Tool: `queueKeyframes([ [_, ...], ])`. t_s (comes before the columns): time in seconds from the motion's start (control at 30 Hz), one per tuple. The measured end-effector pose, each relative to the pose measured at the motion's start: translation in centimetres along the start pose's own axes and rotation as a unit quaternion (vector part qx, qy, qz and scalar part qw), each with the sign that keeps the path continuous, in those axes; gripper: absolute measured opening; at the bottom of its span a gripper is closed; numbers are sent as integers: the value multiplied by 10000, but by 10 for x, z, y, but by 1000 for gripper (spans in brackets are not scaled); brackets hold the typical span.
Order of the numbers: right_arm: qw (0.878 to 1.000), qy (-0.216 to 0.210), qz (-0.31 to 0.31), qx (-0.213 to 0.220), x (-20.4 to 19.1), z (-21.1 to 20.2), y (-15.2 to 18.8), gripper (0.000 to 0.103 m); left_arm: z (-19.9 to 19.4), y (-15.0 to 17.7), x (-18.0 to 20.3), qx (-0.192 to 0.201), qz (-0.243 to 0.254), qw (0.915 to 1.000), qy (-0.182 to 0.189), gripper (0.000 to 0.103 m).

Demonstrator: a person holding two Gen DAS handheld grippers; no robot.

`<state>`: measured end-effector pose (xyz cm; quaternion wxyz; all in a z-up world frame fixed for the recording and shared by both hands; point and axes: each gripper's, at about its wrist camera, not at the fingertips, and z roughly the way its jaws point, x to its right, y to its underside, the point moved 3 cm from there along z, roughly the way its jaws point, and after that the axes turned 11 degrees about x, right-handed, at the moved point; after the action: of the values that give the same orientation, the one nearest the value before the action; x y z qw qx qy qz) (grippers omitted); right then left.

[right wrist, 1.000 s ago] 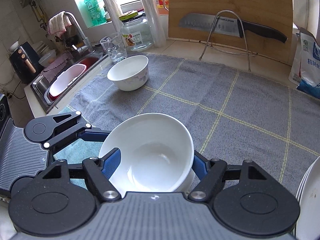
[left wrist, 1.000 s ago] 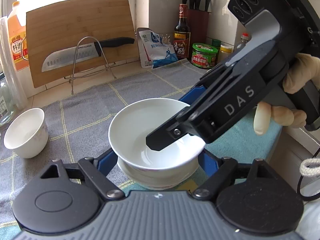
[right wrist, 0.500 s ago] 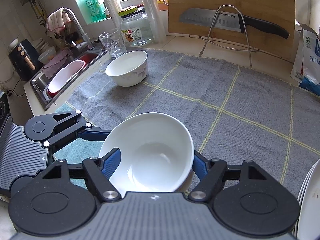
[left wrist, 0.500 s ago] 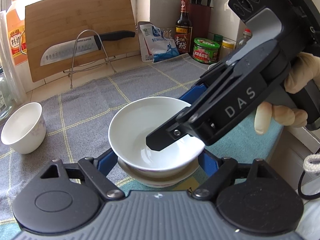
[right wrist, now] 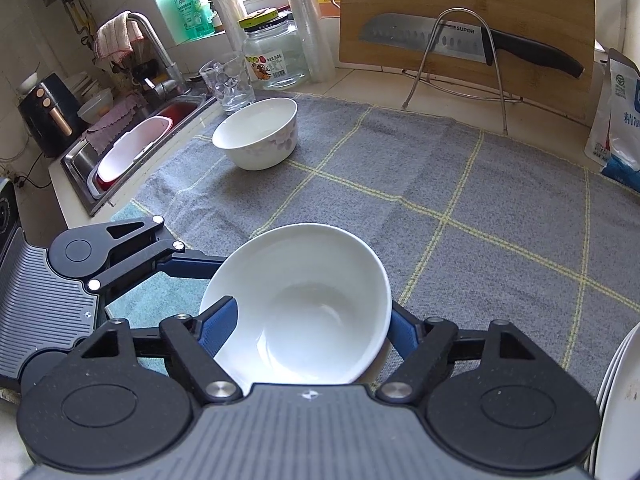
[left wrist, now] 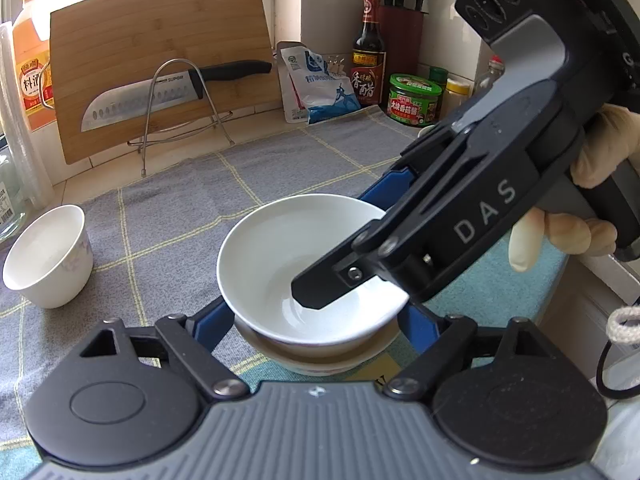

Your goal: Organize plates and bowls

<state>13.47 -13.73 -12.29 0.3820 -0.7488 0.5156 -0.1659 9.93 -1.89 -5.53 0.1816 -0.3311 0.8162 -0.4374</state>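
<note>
A white bowl (left wrist: 288, 256) sits nested in a second bowl (left wrist: 320, 360) on the grey cloth. My right gripper (right wrist: 308, 324) is shut on the top bowl (right wrist: 304, 304), one blue finger inside the rim and one outside. My left gripper (left wrist: 316, 320) has its blue fingers on either side of the lower bowl; whether they touch it does not show. A third white bowl with a faint flower pattern (left wrist: 48, 256) stands apart at the left, also in the right wrist view (right wrist: 258, 132). A stack of white plates (right wrist: 618, 408) shows at the right edge.
A cutting board (left wrist: 160, 60) with a knife (left wrist: 160, 96) on a wire stand leans at the back. Bottles, a jar (left wrist: 414, 100) and a bag (left wrist: 316, 84) stand at the back right. A sink (right wrist: 132, 152), glass (right wrist: 226, 84) and large jar (right wrist: 276, 52) lie left.
Both grippers and the nested bowls stay together. The views have shifted slightly, so the lone bowl and the cutting board sit a little differently in frame.
</note>
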Motion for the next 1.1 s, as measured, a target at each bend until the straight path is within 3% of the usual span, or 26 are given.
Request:
queueKeyframes([
  [0.17,10000,5,-17,19,0,-1,0,84,1,1,0,-13,5,10000,-21,91],
  [0.4,9998,-30,-75,157,-1,-8,-1,97,-2,-1,0,35,-7,10000,2,92],
  [0.77,9995,162,-213,139,1,-14,2,101,-22,-1,-8,123,73,9999,-22,92],
  [0.93,9985,325,-448,50,-1,-18,7,102,-36,1,-21,156,30,9997,-167,95],
  [1.1,9977,381,-511,236,-4,-17,-12,103,-43,7,-43,138,-44,9987,-489,95],
])
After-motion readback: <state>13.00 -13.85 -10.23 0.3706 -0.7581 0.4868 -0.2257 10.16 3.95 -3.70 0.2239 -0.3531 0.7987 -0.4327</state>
